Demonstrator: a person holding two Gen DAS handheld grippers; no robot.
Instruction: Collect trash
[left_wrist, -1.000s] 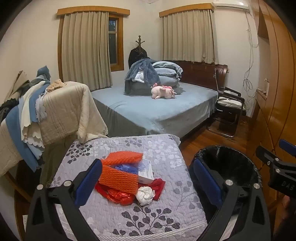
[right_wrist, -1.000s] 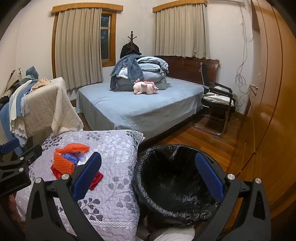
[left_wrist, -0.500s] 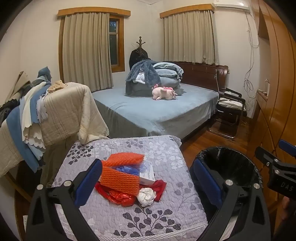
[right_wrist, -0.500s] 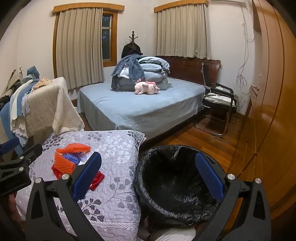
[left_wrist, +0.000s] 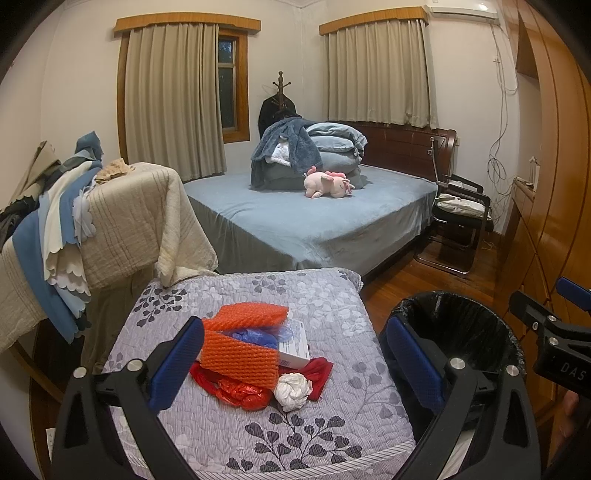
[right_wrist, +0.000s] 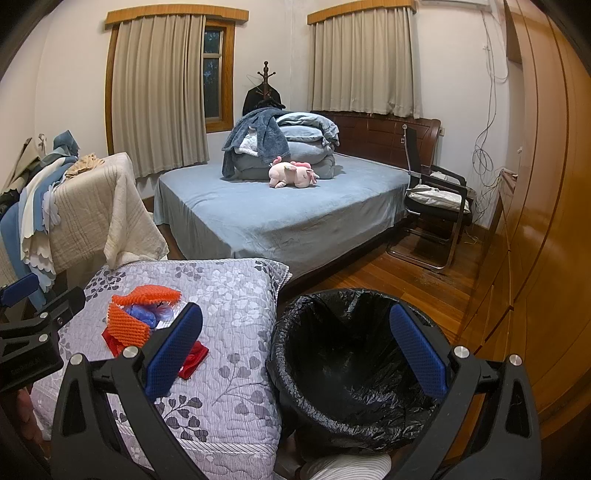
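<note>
Beside the quilt's (left_wrist: 332, 424) edge, the bin (right_wrist: 347, 406) stands open.

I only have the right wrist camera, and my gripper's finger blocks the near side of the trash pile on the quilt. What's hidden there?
Observer: A crumpled white paper wad lies at the pile's near edge, touching the red plastic bag.
Operator: Anything beneath the orange foam netting?
Observer: A white carton sticks out from under its right side.
Operator: Left gripper holding anything?
Observer: No, the left gripper is open and empty, pointed at the pile.
</note>
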